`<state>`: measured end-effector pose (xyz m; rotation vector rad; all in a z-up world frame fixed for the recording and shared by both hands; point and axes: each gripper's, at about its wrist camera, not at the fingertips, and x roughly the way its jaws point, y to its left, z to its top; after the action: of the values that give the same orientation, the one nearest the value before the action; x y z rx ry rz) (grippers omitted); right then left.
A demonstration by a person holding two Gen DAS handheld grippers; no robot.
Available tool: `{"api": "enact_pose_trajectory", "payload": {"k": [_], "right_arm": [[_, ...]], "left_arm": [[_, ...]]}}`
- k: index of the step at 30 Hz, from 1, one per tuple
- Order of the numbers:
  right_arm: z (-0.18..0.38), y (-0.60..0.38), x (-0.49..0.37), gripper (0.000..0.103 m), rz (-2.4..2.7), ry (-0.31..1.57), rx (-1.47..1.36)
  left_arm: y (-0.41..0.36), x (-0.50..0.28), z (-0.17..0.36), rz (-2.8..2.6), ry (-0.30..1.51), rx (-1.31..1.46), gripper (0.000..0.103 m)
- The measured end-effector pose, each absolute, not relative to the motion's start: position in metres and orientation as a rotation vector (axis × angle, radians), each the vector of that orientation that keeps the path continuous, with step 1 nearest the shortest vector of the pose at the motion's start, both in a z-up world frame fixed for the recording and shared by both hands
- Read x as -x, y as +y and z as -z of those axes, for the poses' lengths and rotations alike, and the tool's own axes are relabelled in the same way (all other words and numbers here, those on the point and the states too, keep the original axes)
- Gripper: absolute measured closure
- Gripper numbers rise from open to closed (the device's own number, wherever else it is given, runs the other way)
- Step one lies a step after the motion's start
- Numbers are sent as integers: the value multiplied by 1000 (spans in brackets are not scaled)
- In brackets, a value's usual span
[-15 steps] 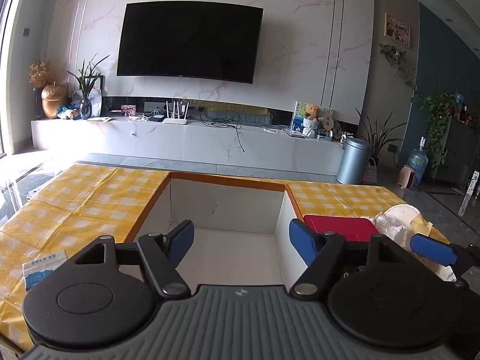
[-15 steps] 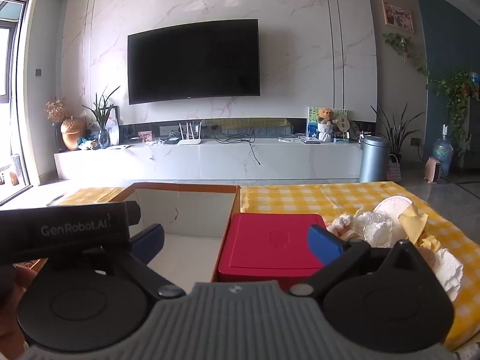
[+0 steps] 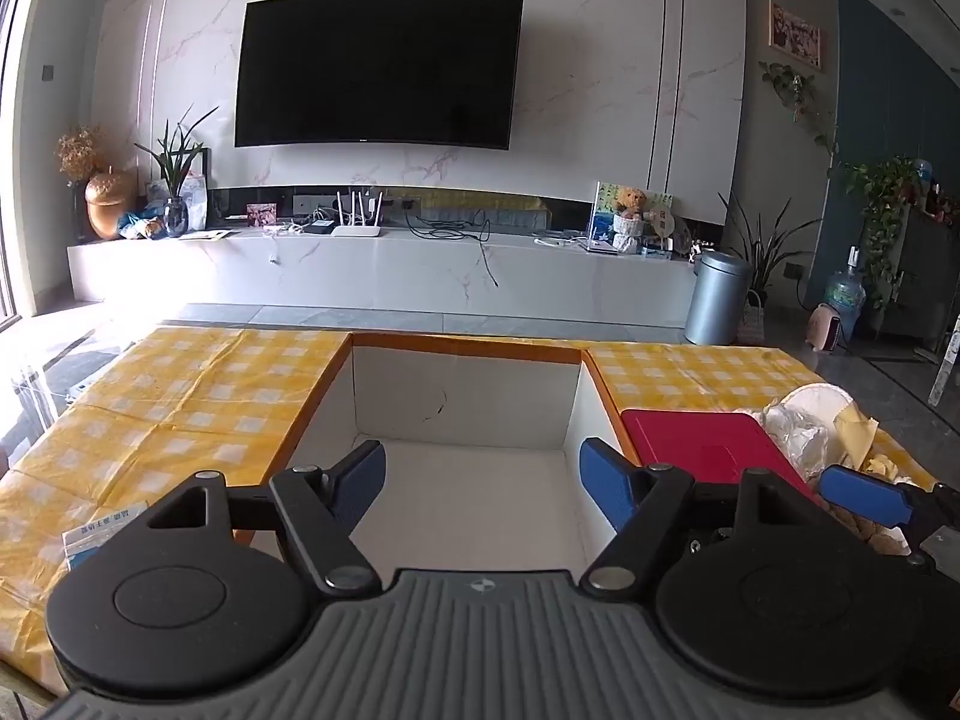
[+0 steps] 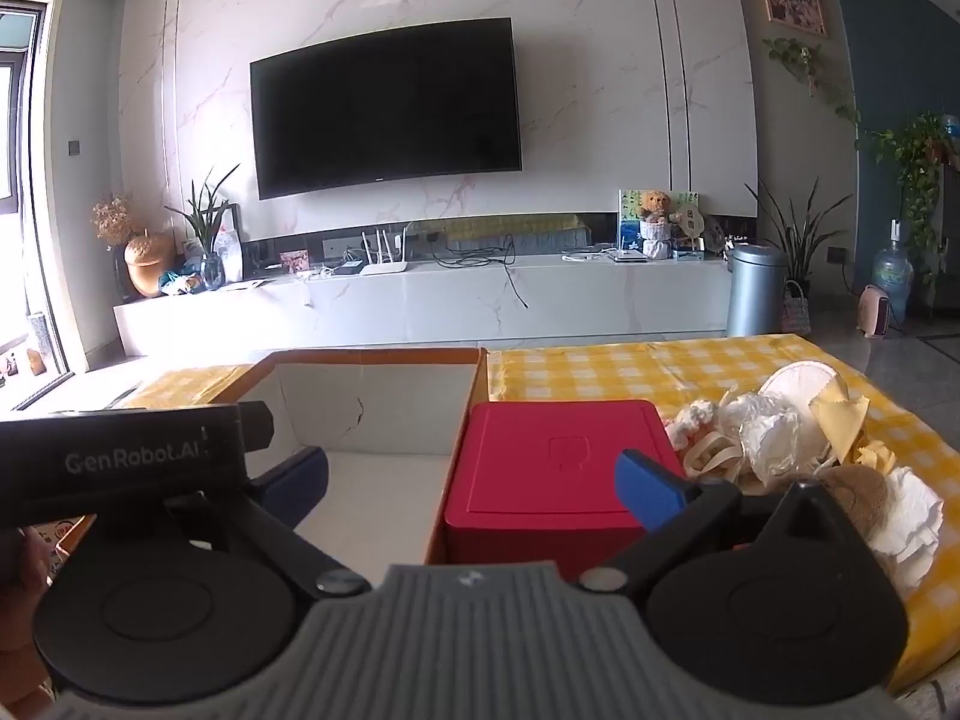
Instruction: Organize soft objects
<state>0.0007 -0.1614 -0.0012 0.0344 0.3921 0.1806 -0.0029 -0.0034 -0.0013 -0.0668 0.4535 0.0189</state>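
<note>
checkered table (image 3: 180, 408) | white box (image 3: 462, 396) - bare | both grippers' fingers spread - left (image 3: 483, 480), right (image 4: 471, 483)

**Living room behind the work area**

A dark television (image 3: 378, 69) hangs on the marble wall above a long white shelf (image 3: 384, 267). On the shelf stand a white router (image 3: 357, 222), a golden acorn-shaped jar (image 3: 108, 204), a leafy plant in a glass vase (image 3: 177, 180) and a small teddy bear (image 3: 630, 210). On the floor to the right are a grey metal bin (image 3: 717, 297) and a water bottle (image 3: 846, 300). A framed picture (image 4: 792, 5) hangs high on the right wall.
</note>
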Motion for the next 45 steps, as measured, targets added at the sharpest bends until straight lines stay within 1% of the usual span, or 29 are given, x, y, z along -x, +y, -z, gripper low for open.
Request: {"api": "enact_pose_trajectory", "payload": {"k": [2,4,8,22,45], "right_arm": [[2,-163,-1,3,-183,398,-45],[3,-164,-3,3,-184,412,-63],[6,-162,-4,3,-179,422,-57],[6,-155,-2,3,-183,410,-16],[10,-151,-2,3,-176,424,21]], "left_arm": [[-6,4,3,-11,436,55,16],[-5,4,2,-20,412,43,13],[-9,3,3,-38,401,10,13],[2,-5,6,-19,507,74,12],[-2,-7,8,-37,529,32,12]]}}
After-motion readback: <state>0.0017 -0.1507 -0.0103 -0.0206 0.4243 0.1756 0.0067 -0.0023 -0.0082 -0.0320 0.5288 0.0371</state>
